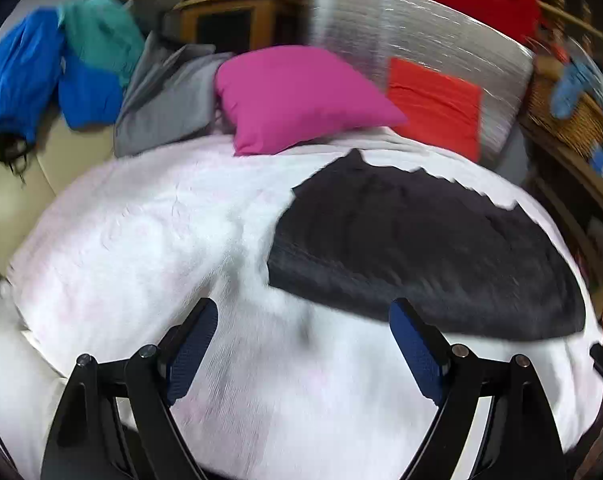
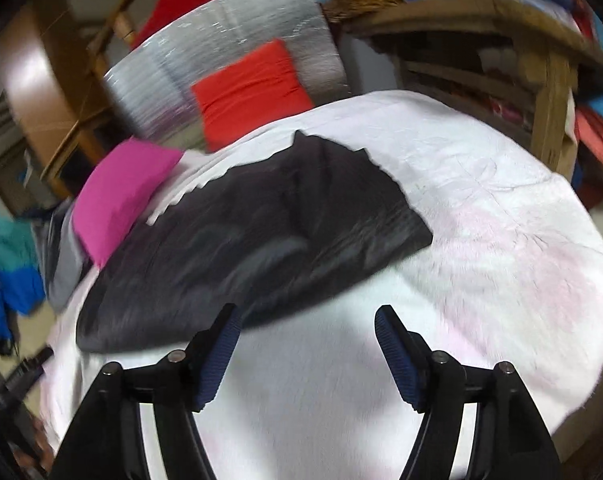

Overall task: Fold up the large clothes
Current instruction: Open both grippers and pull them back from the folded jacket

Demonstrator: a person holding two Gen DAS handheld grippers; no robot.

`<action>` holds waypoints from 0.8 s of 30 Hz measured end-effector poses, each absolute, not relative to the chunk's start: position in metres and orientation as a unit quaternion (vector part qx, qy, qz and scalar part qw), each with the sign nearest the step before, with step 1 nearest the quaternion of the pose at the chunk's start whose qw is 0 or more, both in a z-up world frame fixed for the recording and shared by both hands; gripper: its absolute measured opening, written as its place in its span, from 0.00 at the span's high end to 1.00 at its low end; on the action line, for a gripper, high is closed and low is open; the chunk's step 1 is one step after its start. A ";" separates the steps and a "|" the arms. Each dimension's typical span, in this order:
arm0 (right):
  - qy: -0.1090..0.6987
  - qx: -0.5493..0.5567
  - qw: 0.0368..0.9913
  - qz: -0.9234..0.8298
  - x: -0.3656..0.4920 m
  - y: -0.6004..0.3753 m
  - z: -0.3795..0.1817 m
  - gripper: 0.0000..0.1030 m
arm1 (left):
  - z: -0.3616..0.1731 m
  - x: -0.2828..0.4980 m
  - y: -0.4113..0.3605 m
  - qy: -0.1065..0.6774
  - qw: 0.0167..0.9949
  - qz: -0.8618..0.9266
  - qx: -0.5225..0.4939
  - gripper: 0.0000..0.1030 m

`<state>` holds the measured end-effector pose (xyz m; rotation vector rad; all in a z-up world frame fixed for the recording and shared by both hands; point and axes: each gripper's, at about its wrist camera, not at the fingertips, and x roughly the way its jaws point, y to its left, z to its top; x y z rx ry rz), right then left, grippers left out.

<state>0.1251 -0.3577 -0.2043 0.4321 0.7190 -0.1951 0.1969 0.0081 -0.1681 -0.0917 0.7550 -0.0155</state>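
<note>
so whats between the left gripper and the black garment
Only bare white bedcover lies between the open left gripper and the black garment, seen in the left wrist view.

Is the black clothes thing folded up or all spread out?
Folded, it seems: the black garment lies as a compact, flat shape on the white blanket, with no sleeves sticking out.

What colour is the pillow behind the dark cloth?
Bright pink pillow; the left wrist view shows it best.

Even indoor light, motion blur smears both views — fisheye bends the edges, dark corners.
</note>
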 end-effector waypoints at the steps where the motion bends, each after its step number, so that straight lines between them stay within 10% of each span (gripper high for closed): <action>1: 0.350 0.193 0.912 -0.097 0.119 -0.349 -0.200 0.29 | -0.164 0.191 0.004 0.364 0.931 -0.007 -0.032 0.15; 24: 0.264 0.078 0.957 -0.094 -0.047 -0.259 -0.039 0.23 | -0.004 -0.002 -0.026 0.215 0.974 0.019 0.072 0.12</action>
